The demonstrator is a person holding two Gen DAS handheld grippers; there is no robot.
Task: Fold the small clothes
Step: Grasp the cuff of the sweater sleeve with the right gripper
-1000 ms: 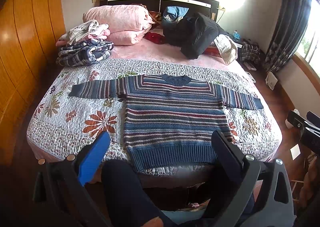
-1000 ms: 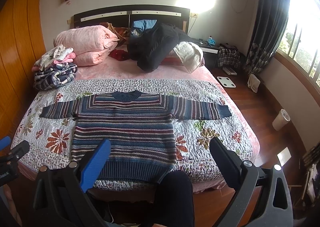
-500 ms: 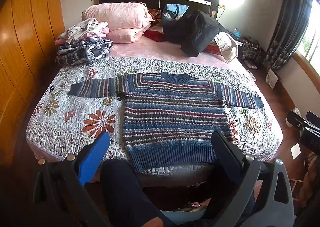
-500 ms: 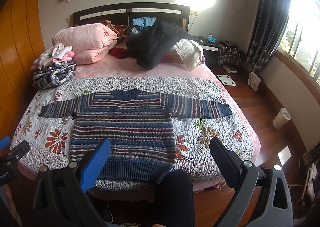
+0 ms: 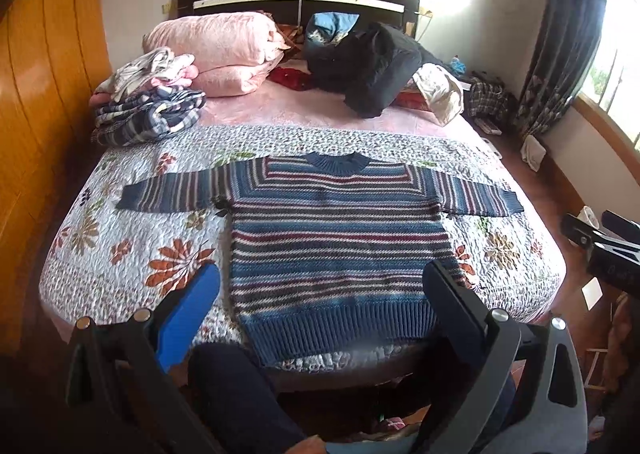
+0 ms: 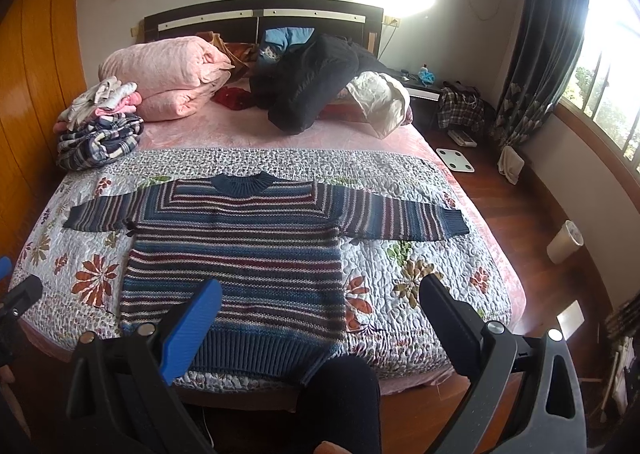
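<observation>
one sweater (image 5: 336, 246) hem corner leg-hidden

no legible text anywhere

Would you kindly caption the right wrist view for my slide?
Open right gripper hovers before a striped sweater spread flat, unfolded, on a floral quilt.

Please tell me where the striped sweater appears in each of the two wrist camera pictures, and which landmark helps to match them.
Left wrist view: the striped sweater lies flat in the picture's centre, between the open left gripper fingers.
Right wrist view: the striped sweater lies left of centre; the open right gripper frames its right half.
Shared landmark: the folded pink blanket by the headboard, beyond the sweater's left sleeve.
</observation>
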